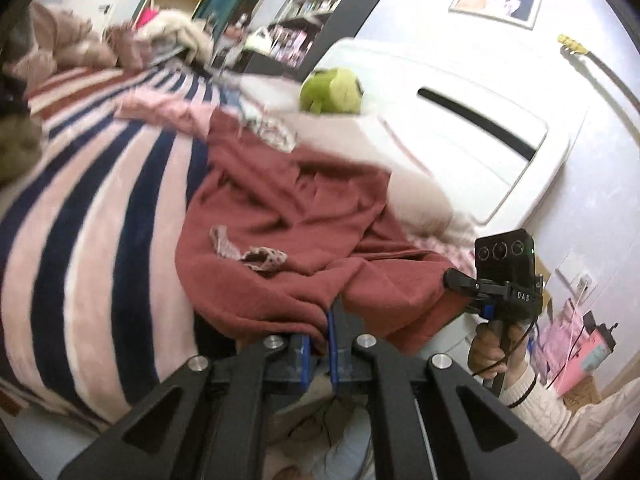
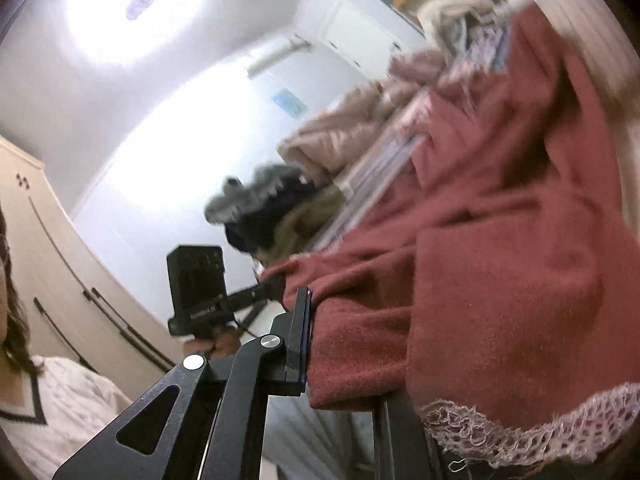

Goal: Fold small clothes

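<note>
In the right wrist view the red garment (image 2: 500, 260) drapes over our right gripper (image 2: 340, 344) and hides one finger entirely, so we see only the near finger (image 2: 298, 344) pressed against cloth bunched at the jaws, and motion blur smears the room behind. Our left gripper (image 1: 318, 344) is pinched narrow on the hem of that one red garment (image 1: 288, 216), which lies crumpled on the striped blanket (image 1: 100, 200). We count one green plush toy (image 1: 330, 91), and lace trim (image 1: 248, 250) at two spots.
</note>
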